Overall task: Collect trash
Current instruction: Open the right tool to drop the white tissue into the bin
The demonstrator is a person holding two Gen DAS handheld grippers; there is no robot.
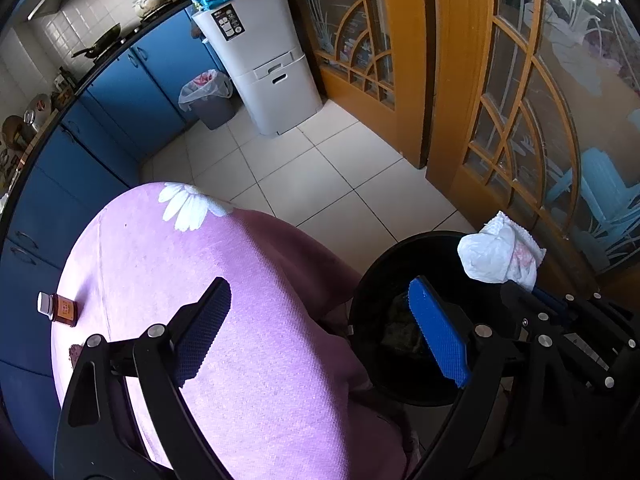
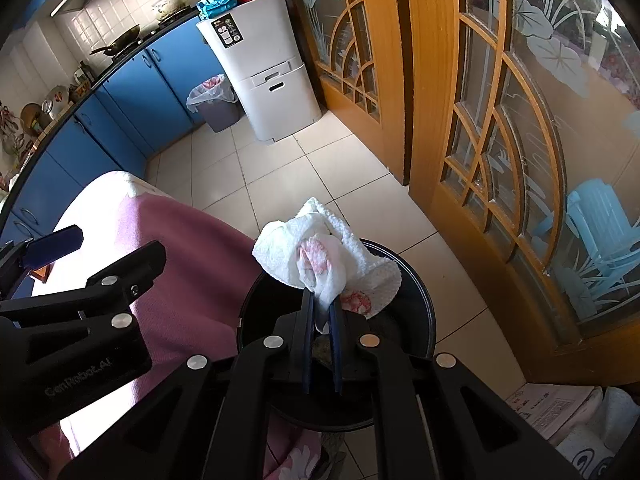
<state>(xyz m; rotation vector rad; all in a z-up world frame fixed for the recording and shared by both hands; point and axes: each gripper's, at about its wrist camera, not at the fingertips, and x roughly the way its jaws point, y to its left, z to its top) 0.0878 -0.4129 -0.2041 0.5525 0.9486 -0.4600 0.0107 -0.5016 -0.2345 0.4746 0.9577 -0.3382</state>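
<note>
My right gripper (image 2: pixel 322 312) is shut on a crumpled white paper towel with pink print (image 2: pixel 324 256) and holds it above the open black trash bin (image 2: pixel 416 280). The towel also shows in the left wrist view (image 1: pixel 500 252), over the bin (image 1: pixel 372 280), which has dark trash inside. My left gripper (image 1: pixel 320 336) is open and empty, above the edge of the round table with the pink cloth (image 1: pixel 240 320). A small brown bottle with a white cap (image 1: pixel 60 309) lies at the table's left edge.
Blue kitchen cabinets (image 1: pixel 132 92) run along the left. A grey bin with a plastic liner (image 1: pixel 210 98) and a white storage unit (image 1: pixel 264 64) stand at the back. Wooden glass doors (image 1: pixel 500 100) line the right. White packages (image 2: pixel 560 412) lie on the floor, bottom right.
</note>
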